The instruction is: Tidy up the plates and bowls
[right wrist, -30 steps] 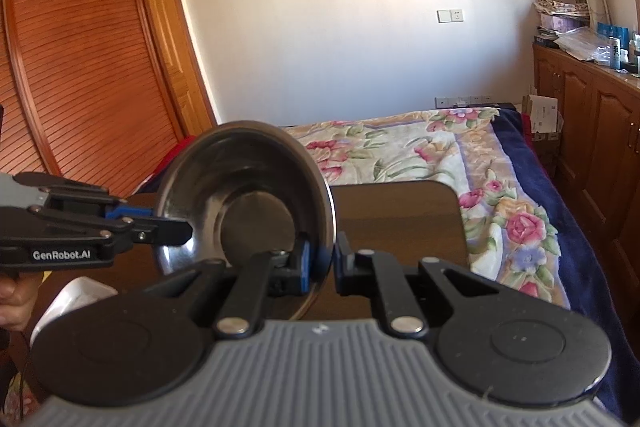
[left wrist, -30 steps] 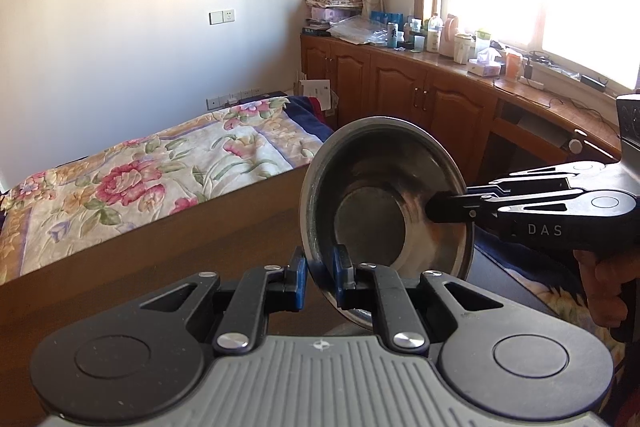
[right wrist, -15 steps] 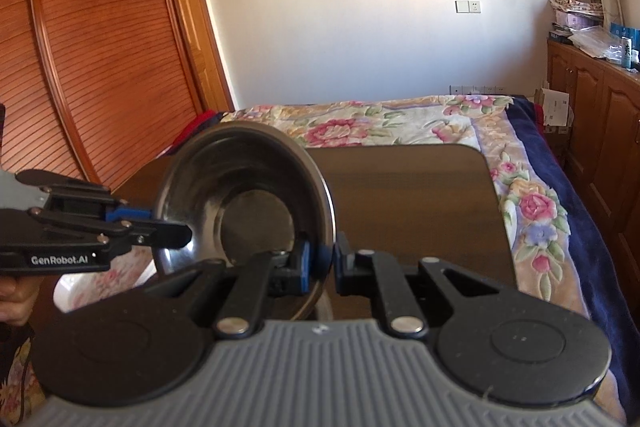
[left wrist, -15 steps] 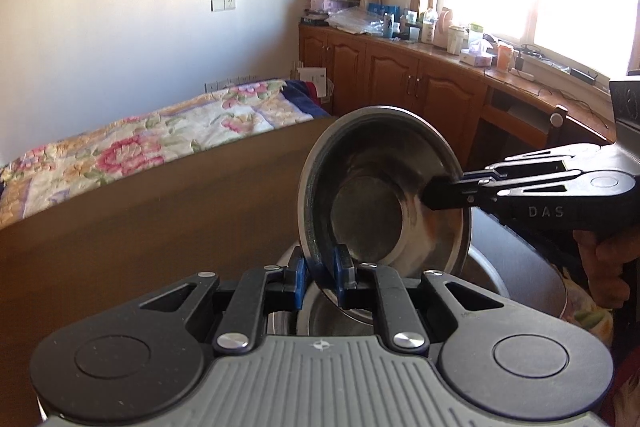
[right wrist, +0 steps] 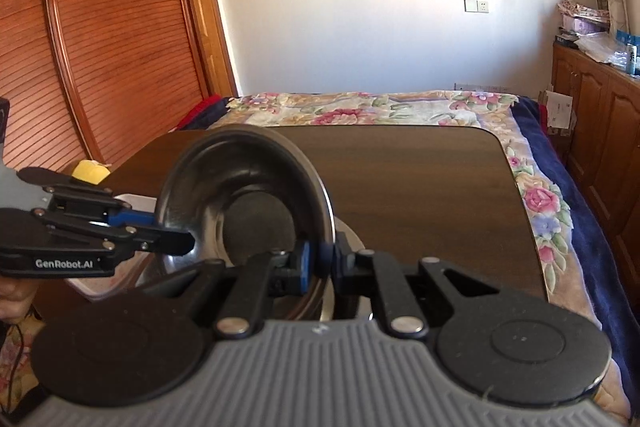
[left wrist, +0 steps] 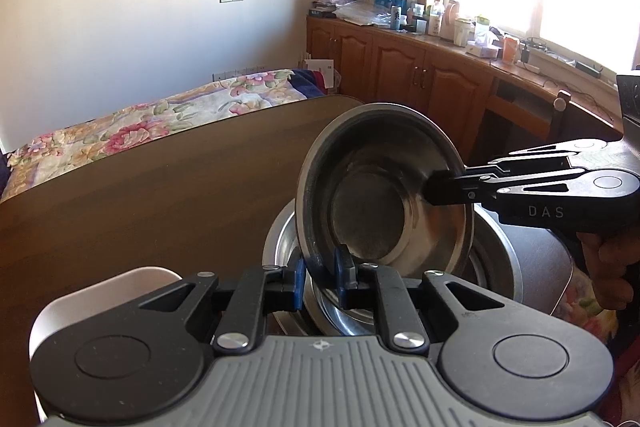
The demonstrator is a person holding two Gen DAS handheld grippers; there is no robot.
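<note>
Steel bowl point(left wrist: 384, 195) held tilted on edge, now lower than a second ago, just above a larger steel bowl point(left wrist: 492, 259) on the brown table point(left wrist: 160, 195) (bed beyond at 12 o'clock). Pinched at 6 o'clock by left gripper point(left wrist: 320, 277). Pinched at 3 o'clock by right gripper point(right wrist: 320, 261), reaching in level.

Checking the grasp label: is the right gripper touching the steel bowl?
Touching. In the right wrist view the right gripper clamps the steel bowl at its rim, blue pads on both sides; the left wrist view shows its fingertip against the bowl's inner wall.
</note>
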